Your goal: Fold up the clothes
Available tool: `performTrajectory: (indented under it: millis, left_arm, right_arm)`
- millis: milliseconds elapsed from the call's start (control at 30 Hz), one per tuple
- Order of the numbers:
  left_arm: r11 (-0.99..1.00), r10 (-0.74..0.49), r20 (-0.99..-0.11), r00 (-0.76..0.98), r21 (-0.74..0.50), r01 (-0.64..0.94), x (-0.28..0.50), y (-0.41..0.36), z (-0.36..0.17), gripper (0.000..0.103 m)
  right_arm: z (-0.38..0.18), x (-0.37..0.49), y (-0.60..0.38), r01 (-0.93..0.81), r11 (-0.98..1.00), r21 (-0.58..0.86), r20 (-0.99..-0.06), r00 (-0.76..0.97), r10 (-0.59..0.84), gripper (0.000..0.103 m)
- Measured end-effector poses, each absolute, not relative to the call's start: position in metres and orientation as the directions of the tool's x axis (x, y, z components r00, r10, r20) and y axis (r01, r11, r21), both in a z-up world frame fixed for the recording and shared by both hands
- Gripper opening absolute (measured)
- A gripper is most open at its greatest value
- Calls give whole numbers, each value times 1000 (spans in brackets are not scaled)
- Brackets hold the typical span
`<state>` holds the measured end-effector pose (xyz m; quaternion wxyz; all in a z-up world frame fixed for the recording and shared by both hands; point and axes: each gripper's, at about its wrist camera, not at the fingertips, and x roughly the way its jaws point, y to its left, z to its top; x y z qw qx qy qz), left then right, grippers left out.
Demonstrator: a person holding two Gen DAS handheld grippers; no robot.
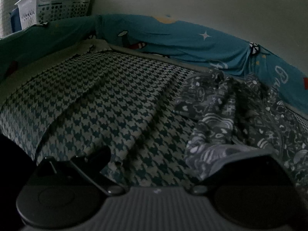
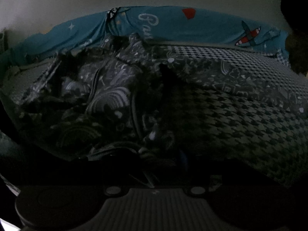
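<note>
A crumpled grey garment with a white doodle print point(image 1: 221, 111) lies on the right side of the houndstooth bedsheet point(image 1: 115, 105). My left gripper point(image 1: 173, 159) is open, its fingers spread wide low over the sheet. The garment's near edge lies against the right finger point(image 1: 256, 165). In the right wrist view the same garment point(image 2: 107, 96) is bunched up directly ahead, with its hem reaching down to my right gripper point(image 2: 154, 163). That view is very dark and the fingers are lost in shadow.
A blue cartoon-print cloth point(image 1: 182, 38) runs along the wall behind the bed. White plastic baskets point(image 1: 57, 7) stand at the far left corner. Bare houndstooth sheet point(image 2: 240, 125) spreads to the right of the garment. A dark shape point(image 2: 296, 48) hangs at the right edge.
</note>
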<state>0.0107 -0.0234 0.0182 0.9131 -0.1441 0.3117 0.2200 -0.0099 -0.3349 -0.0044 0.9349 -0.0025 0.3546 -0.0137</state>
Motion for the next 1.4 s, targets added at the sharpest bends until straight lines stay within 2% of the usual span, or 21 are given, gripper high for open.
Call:
performTrajectory:
  millis: [33,100,133,167,267,533,600,700,833,900,967,1133,1267,1400]
  left_arm:
    - [862,310,-633,710,-128,-491,11,-23,18,103]
    - [862,317,-629,710,-121,-493,11,-24,17,103]
    - [862,325,-625,710,-114,-494,11,-25,18,103]
    - [862,332,-621,710,-107,-496,10,-26,18,103]
    - [852,369,-610,701,-80,-518,8,-27,23,103]
    - [829,382,-639,667,-83,-553,-8,-23,46,102]
    - [836,379,-643,666,-71,-545,-14,-25,51,102]
    - [849,376,-654,657,-41,-527,-20,-28,54,102]
    - [861,368,-699,613,7,-509,-14,-30,44,102]
    - [868,337,-715,613,-16,-496,-16,-30,39,103]
    - [878,315,-718,621,-29,-478,-18,-32,39,103]
    - [898,282,-724,630,-32,-439,-28,-39,41,103]
    - [900,264,-732,629,-48,-433,-35,-43,43,103]
    - [897,267,-717,643,-58,-438,-43,-46,48,103]
  right_arm:
    - [-6,-9,-333,26,999,-26,-660,750,-37,45]
    - [-8,-8,-329,29,998,-50,-653,755,-55,30]
    - [-8,-8,-328,33,998,-62,-642,764,-65,19]
    - [-5,-9,-327,47,996,-75,-617,783,-84,17]
    - [7,-17,-328,99,990,-98,-535,834,-137,15]
    - [34,-38,-325,195,975,-106,-425,878,-221,14]
    - [39,-41,-326,218,970,-109,-407,880,-243,14]
    - [37,-36,-331,230,967,-106,-430,867,-253,14]
    - [24,-26,-332,210,972,-109,-535,811,-235,17]
    - [21,-23,-333,191,977,-99,-574,791,-213,25]
    - [19,-23,-334,169,981,-91,-597,780,-190,39]
    - [15,-26,-333,104,994,-47,-658,745,-109,44]
    - [14,-35,-331,66,997,-25,-672,738,-66,53]
    - [14,-45,-328,36,999,-2,-690,724,-28,57]
